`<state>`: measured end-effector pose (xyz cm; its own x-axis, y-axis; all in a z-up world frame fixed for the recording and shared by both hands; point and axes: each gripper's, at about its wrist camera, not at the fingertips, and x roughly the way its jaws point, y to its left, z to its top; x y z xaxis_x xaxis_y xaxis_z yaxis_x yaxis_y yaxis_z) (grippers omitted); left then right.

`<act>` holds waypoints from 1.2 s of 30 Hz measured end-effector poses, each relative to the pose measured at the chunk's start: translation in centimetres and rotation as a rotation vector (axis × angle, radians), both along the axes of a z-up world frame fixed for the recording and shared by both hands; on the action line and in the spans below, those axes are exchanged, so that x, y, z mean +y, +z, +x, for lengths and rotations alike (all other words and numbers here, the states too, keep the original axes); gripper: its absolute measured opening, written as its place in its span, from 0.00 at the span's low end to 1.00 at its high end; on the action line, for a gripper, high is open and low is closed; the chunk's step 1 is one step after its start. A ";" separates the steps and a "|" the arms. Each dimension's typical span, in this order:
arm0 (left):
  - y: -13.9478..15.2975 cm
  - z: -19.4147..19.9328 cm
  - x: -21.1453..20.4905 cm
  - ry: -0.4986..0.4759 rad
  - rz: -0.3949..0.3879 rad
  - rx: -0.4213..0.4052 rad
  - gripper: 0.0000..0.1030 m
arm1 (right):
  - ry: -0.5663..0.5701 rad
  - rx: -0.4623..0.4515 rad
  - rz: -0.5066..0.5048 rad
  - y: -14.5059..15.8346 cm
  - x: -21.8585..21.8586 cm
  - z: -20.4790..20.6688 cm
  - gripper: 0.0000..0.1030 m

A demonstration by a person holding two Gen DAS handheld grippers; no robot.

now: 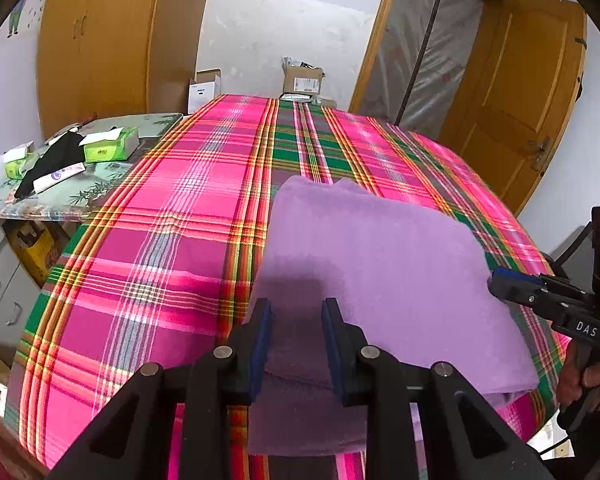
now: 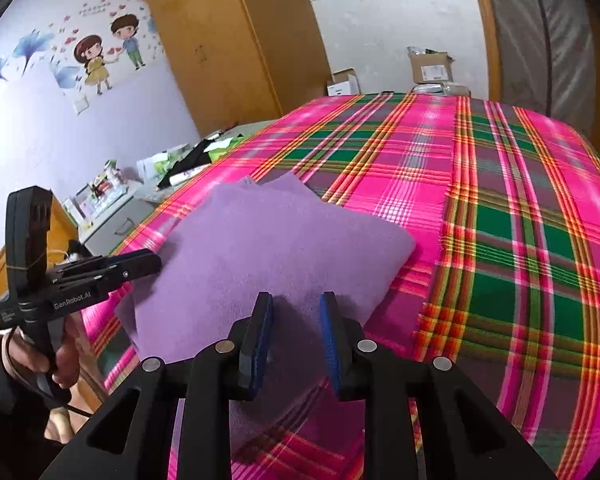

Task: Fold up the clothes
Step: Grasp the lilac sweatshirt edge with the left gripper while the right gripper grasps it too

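Purple folded cloth (image 1: 364, 264) spread on plaid bed (image 1: 148, 240), centre frame. Left tongs (image 1: 296, 312) parted, near edge between pads; actual pinch hard to tell. Right tongs (image 2: 296, 308) parted above cloth corner, grasping nothing. Cartoon wall stickers (image 2: 108, 56) visible only in right view.

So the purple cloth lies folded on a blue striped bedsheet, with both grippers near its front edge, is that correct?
Not quite: the bedsheet is pink plaid with green and yellow stripes, not blue, as the right wrist view shows. The rest holds: the purple cloth lies folded, with the left gripper and right gripper near its front edge.
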<state>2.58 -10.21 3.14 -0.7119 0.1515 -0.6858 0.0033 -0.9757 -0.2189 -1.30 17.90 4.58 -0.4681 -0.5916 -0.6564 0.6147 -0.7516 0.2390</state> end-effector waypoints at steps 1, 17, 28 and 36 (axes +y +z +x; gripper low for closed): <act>0.0 0.3 -0.1 0.004 0.001 -0.001 0.26 | -0.001 0.000 -0.002 0.1 0.3 0.1 0.24; -1.7 -0.4 -4.3 -0.017 0.210 -0.104 0.30 | -0.094 -0.345 -0.321 -2.6 6.8 -0.3 0.48; -2.9 -1.2 -4.0 -0.052 0.286 -0.130 0.36 | -0.070 -0.461 -0.351 -4.5 4.9 -1.9 0.49; -3.1 -0.1 -3.9 -0.058 0.327 -0.139 0.37 | -0.046 -0.496 -0.353 -4.6 3.4 -1.9 0.50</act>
<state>2.52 -14.12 0.05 -0.5993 0.4164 -0.6838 0.0014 -0.8536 -0.5210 -3.23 21.33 -0.06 -0.1870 -0.7997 -0.5705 0.3352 -0.5978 0.7282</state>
